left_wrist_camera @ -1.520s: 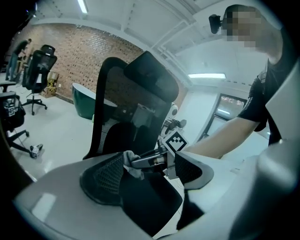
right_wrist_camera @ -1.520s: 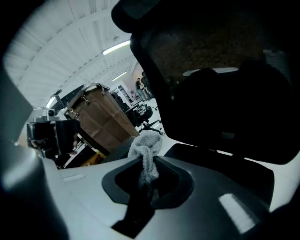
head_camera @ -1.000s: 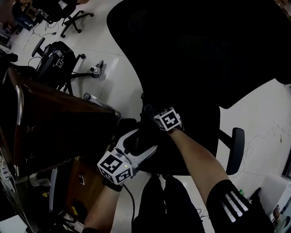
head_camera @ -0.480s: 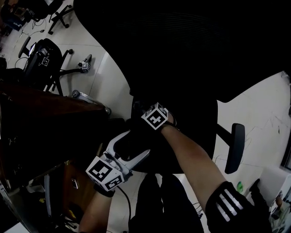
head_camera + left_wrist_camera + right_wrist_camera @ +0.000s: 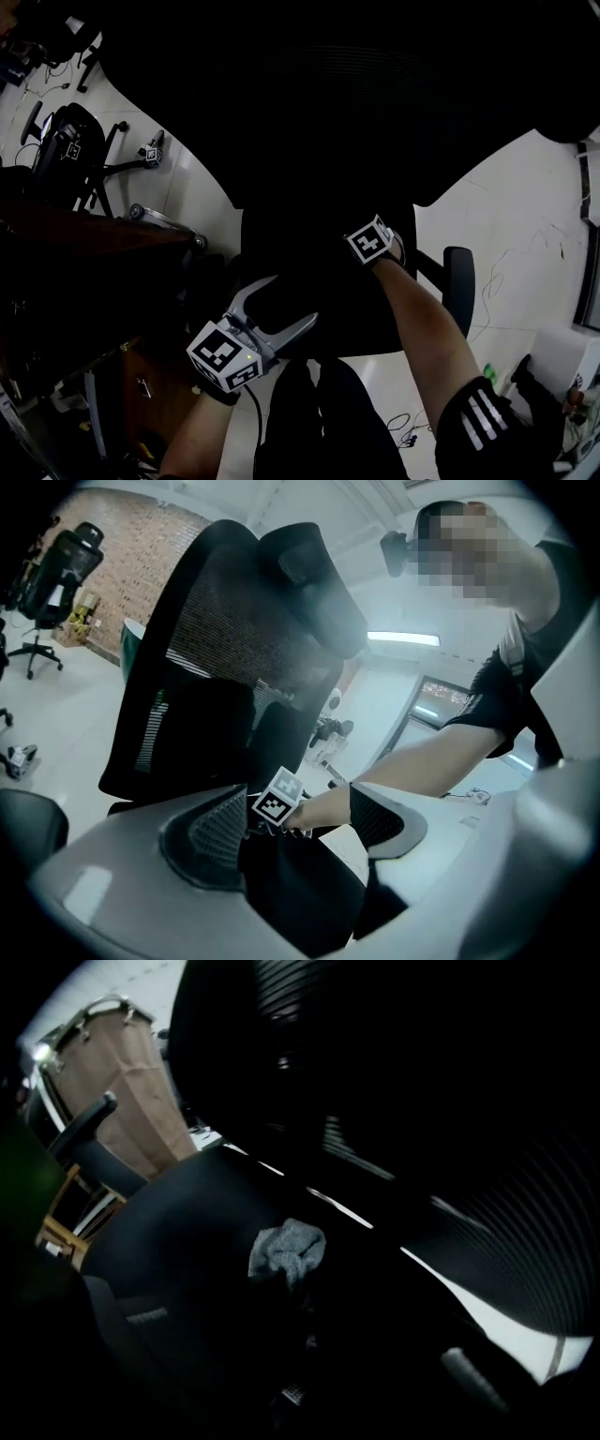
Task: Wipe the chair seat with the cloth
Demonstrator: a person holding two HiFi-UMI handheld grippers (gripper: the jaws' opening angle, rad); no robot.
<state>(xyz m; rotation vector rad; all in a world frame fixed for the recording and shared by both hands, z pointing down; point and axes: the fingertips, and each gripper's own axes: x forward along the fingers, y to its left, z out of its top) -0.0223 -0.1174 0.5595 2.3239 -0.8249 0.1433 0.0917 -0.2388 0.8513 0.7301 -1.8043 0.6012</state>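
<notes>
The chair seat is close to pure black from above, and its outline melts into the backrest looming over it. Only the armrest on the far side stands out, against the pale floor.

The left gripper has its fingers spread wide, and the front edge of the seat sits between them. Whether they actually press on it I cannot make out.

The right gripper reaches in over the seat. From above only its marker cube shows, and the tips are lost in the dark.

In the right gripper view the fingers are barely more than a black shape. The grey cloth is bunched right at their tips, so they look closed on it. It sits over the seat toward the backrest, but I cannot tell if it touches the seat.

Off to the left a brown desk is mostly swallowed in shadow. Another chair stands beyond it, partly cut off by the frame edge.
</notes>
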